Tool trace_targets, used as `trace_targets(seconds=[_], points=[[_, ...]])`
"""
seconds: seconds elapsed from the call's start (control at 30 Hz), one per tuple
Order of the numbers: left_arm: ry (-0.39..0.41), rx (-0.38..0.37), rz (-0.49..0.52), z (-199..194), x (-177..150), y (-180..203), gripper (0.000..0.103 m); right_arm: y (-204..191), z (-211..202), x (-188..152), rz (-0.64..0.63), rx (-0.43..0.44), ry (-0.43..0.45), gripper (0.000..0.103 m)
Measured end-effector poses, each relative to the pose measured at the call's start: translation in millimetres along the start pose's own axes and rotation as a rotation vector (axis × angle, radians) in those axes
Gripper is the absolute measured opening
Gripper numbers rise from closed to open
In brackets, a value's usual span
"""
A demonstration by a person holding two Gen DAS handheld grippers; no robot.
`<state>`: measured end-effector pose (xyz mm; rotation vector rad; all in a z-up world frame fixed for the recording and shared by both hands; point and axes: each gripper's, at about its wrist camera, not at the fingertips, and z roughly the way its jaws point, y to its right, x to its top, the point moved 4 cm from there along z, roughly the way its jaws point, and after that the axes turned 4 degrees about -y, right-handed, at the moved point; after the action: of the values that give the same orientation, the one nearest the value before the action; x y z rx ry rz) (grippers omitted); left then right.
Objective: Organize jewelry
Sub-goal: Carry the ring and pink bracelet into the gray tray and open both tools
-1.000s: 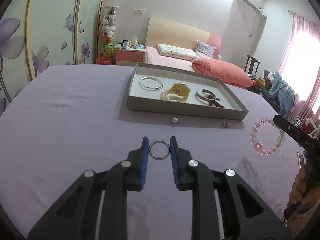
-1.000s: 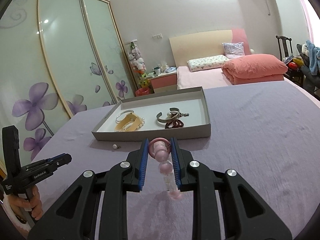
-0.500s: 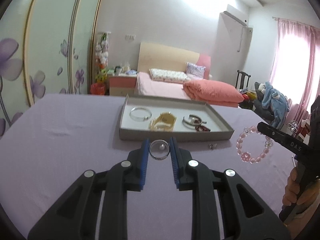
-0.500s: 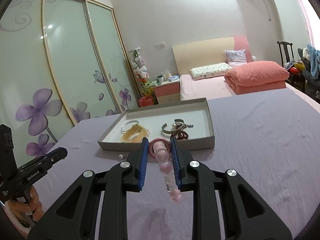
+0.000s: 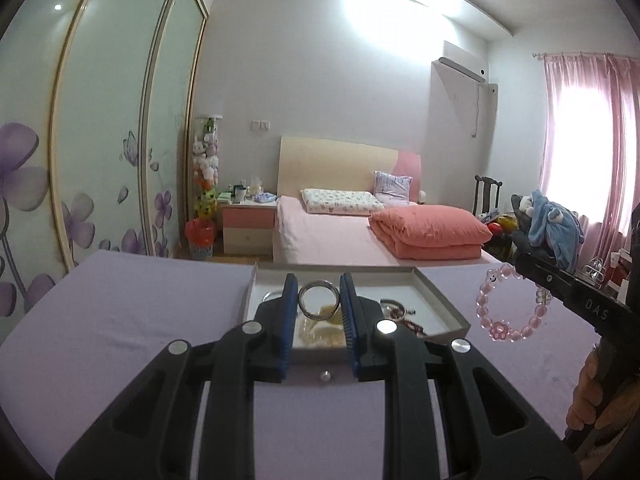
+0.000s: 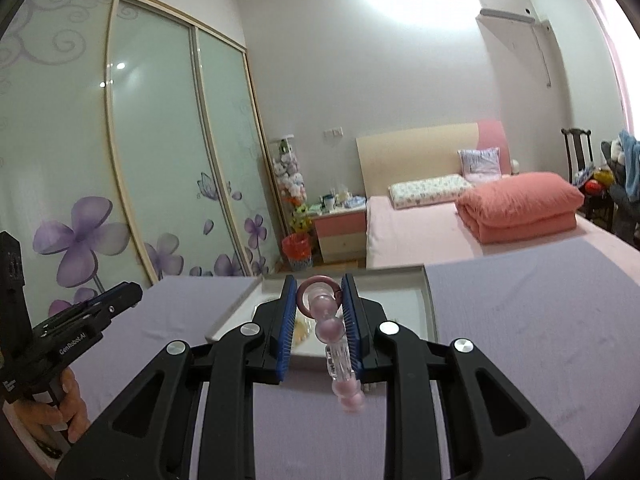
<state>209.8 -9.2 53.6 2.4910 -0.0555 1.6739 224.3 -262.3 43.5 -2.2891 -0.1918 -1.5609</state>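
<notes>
The left claw (image 5: 319, 300) is clamped on a silver ring (image 5: 319, 301); the right claw (image 6: 319, 300) is clamped on a pink bead bracelet (image 6: 332, 332). Below both lies a lilac cloth (image 5: 120, 320), with the tray (image 5: 436, 296) just ahead of the tips. Beyond stand a bed (image 5: 340, 236) and flowered wardrobe doors (image 6: 160, 140).

Two claws: the left claw (image 5: 319, 298) and the right claw (image 6: 319, 300). One silver ring (image 5: 319, 301), one pink bead bracelet (image 5: 514, 304), one grey tray (image 5: 444, 300), one small pearl (image 5: 325, 376) on the purple surface (image 5: 120, 320). One bed (image 5: 332, 236), two pillows, one folded coral quilt (image 5: 430, 232).
</notes>
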Motion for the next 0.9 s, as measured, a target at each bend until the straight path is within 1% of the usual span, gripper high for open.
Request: trace_targets(seconds=[0.17,0.33,0.53,0.67,0.9], points=[[0.020,-0.005,0.008,10.0,11.5,1.6,0.022,-4.8,7.5,15.2,-0.028,-0.004,0.033,0.024],[0.028,-0.003,0.007,29.0,22.0,0.6,0.022,-3.6,26.4,32.5,-0.041,-0.012,0.053,0.024],[0.042,0.002,0.011,55.5,30.8,0.7,0.022,0.7,49.5,39.2,-0.040,-0.020,0.060,0.024],[0.029,0.002,0.002,79.1,34.0,-1.5,0.022,4.5,69.0,38.8,-0.029,-0.021,0.045,0.024],[-0.001,0.003,-0.015,119.8,30.5,-7.1,0.022,13.8,108.4,27.7,-0.002,-0.028,-0.015,0.024]])
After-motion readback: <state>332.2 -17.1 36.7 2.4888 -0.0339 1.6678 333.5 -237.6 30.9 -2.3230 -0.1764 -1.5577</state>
